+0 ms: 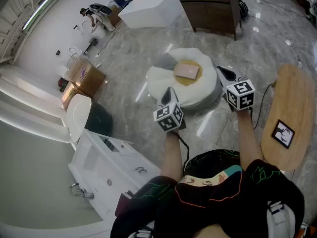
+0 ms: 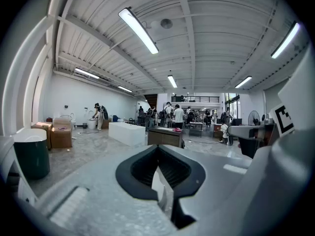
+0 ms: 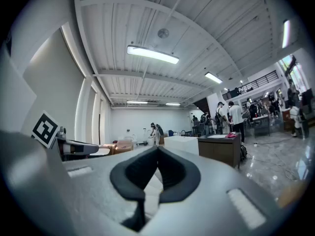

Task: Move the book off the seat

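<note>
L gripper [image 2: 157,149]: jaws were pressed together tip to tip, nothing betw. them.
R gripper [image 3: 156,152]: same, jaws closed on each other, empty.
Gripper aim: both pointed fwd towards the far room; neither touched the book.
L gripper pos.: in head view, over the near-left edge of the seat [image 1: 161,83].
R gripper pos.: at the seat's right edge, well apart from the L one.
Book [image 1: 186,71]: pinkish, lay flat on a yellow pad [image 1: 190,79] on top of the round white seat, beyond and betw. the two grippers.
Right side: oval wooden table [image 1: 294,98] w/ a small black-framed card [image 1: 283,133] lying on it.
Left side: white cabinet [image 1: 106,165] nearest, then a dark green bin w/ white lid [image 1: 84,114], then a cardboard box [image 1: 85,75].
Far bkgd: white block [image 1: 148,9] and brown desk [image 1: 213,9] on the marble floor [image 1: 124,100].
</note>
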